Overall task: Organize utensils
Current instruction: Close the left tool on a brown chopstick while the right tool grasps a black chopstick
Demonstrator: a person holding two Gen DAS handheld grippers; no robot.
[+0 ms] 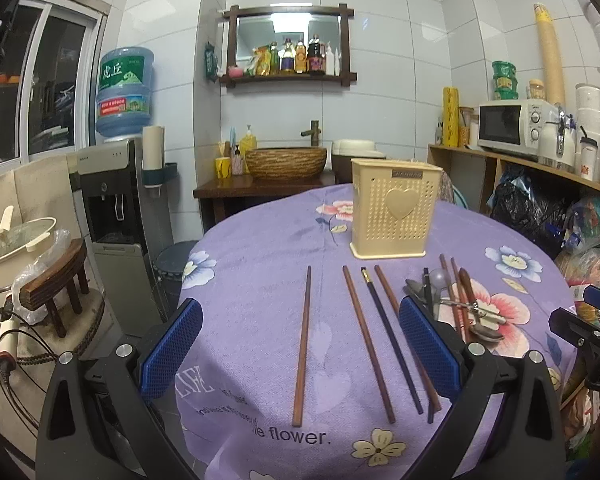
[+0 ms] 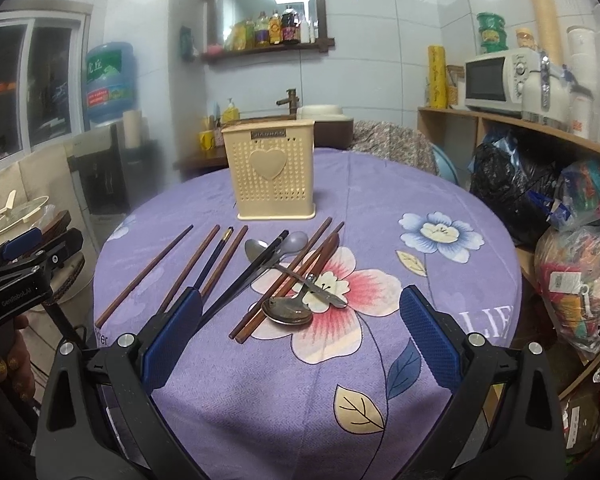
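Right wrist only — crossed spoons beside chopsticks.

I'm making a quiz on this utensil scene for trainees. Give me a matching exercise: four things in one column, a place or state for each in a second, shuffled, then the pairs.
Things:
1. cream holder
2. lone brown chopstick
3. metal spoon
4. left hand-held gripper

Place or state:
A. bowl resting across brown chopsticks in the pile
B. open, holding nothing
C. upright beyond the utensils, heart on its front
D. flat on the cloth, apart at the left of the row

Pairs: 1-C, 2-D, 3-A, 4-B
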